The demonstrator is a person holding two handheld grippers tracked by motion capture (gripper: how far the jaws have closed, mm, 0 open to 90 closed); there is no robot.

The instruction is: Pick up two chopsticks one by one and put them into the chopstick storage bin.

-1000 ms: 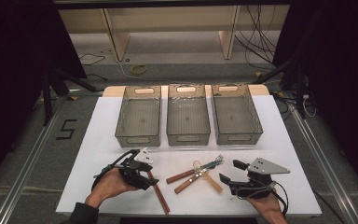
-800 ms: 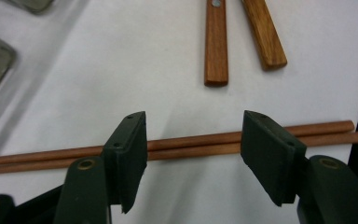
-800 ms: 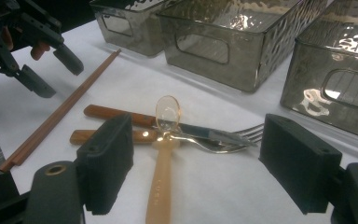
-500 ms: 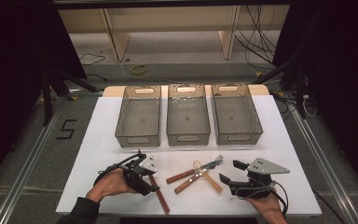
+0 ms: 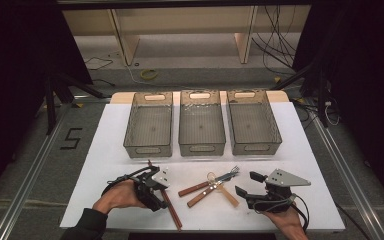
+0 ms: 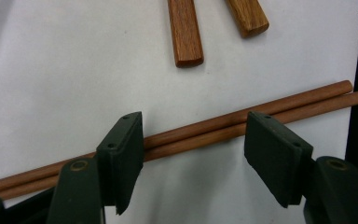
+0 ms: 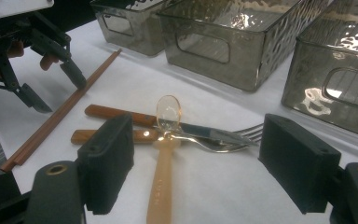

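Two wooden chopsticks (image 6: 242, 122) lie side by side on the white surface (image 5: 330, 165), just left of the heaped cutlery (image 5: 215, 184) and nearer the person than the three grey bins (image 5: 202, 129). The left tongs (image 6: 193, 154) stand open astride them, pads clear of the wood, having just widened. A sound pick-up would lower both pads evenly and pinch the pair together near mid-length. The right tongs (image 7: 212, 163), also open, face the cutlery (a pale spoon (image 7: 164, 158) on top). The chopsticks' far ends run out of the left gripper view.
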